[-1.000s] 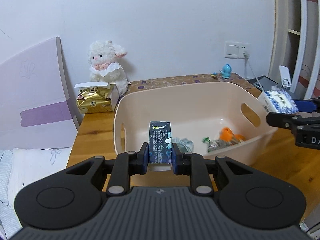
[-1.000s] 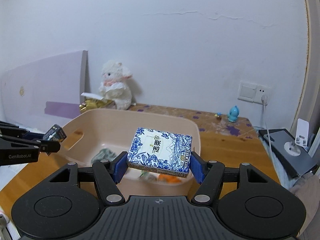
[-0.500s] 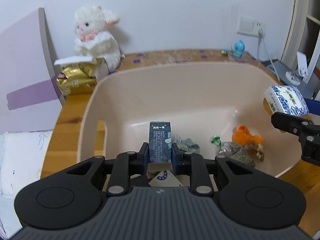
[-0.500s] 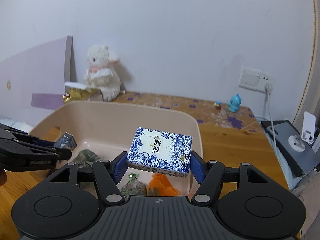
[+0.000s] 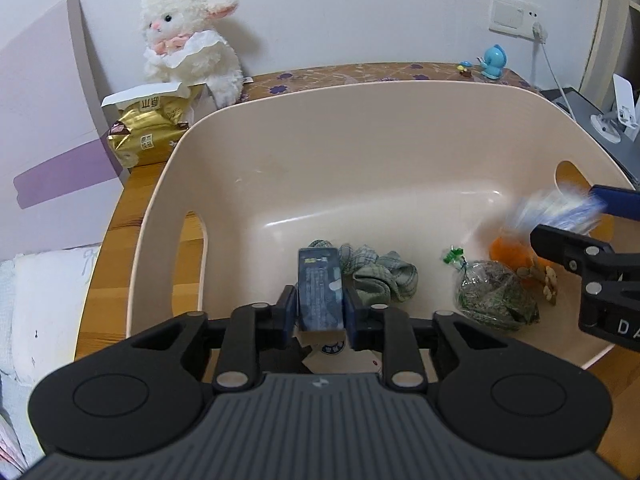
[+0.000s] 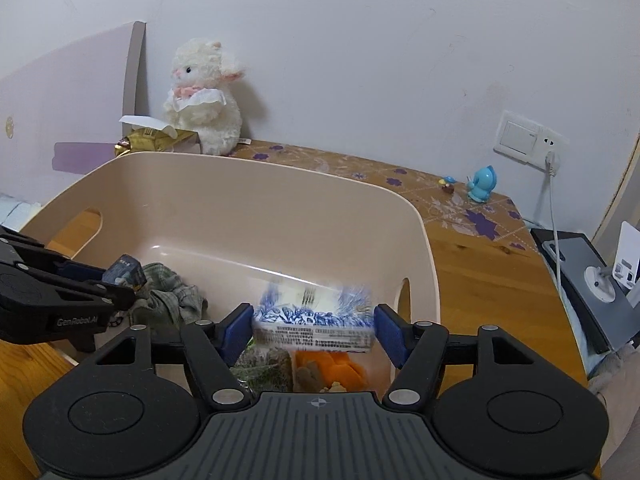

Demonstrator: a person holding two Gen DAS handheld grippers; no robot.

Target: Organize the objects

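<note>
- At nine o'clock in the left wrist view, the gold packet [image 5: 150, 140] is lying outside the beige tub [image 5: 360, 120], with the plush lamb [image 5: 188, 44] sitting just behind it at about eleven o'clock.
- The left gripper [image 5: 320, 308] is hanging over the tub's near wall at six o'clock, its fingers pinching the dark blue box [image 5: 320, 292] by its long sides, upright.
- Just right of that box, at about five o'clock from it, a green cloth [image 5: 384, 276] is lying crumpled on the tub floor; releasing to the left of it would probably let the box land flat.
- Further right, at three o'clock, a bag of dried greens [image 5: 496, 296] and an orange object [image 5: 512, 250] are resting against the tub's right side.
- The right gripper [image 6: 316, 328] is reaching in directly over those two. Its pads are standing slightly off the ends of the blurred blue-and-white patterned pack [image 6: 316, 320], so I cannot tell whether it is gripped or dropping.
- Good practice here, I think: lowering each item close to the floor before spreading the fingers, and keeping the two grippers well apart.
</note>
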